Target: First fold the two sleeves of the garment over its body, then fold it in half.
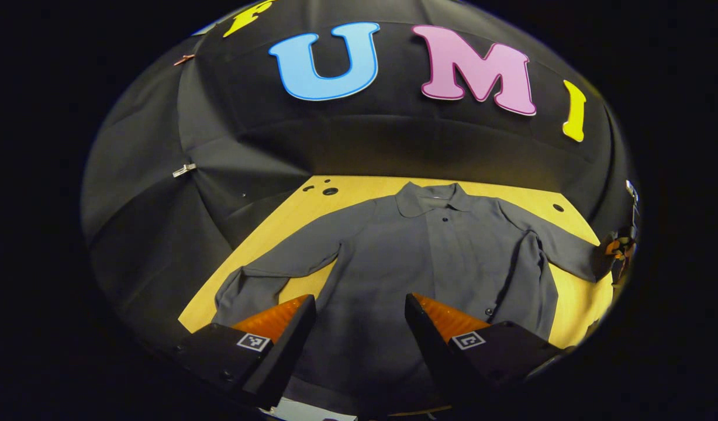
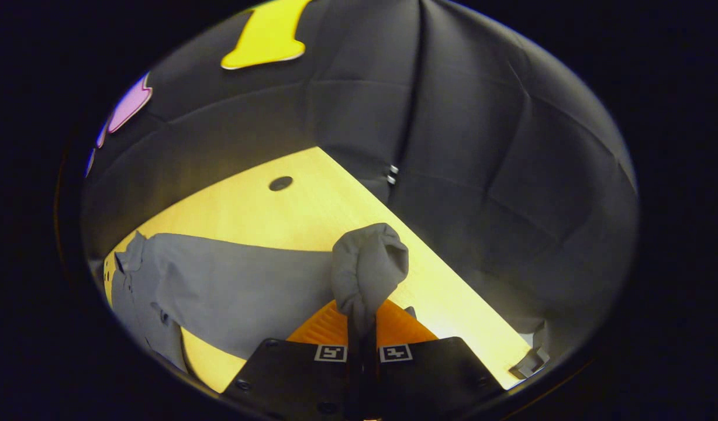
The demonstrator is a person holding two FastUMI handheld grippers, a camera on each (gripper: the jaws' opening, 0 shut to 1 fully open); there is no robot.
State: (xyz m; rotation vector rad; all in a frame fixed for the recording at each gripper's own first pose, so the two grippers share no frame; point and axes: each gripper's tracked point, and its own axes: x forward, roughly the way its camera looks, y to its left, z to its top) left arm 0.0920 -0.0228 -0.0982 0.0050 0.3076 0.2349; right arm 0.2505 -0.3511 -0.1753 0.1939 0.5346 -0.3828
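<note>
A grey collared shirt lies flat, front up, on the yellow table, collar at the far side. Its left sleeve runs out to the left and bends toward me. My left gripper hovers open over the shirt's lower body with nothing between its fingers. The right sleeve stretches across the table, and its bunched end is pinched in my right gripper, which is shut on it. That gripper also appears at the far right in the left gripper view, at the sleeve's end.
Round holes mark the table's far part. The table's right edge runs diagonally close to the held sleeve, with black cloth wall beyond. A small clip sits at the near corner.
</note>
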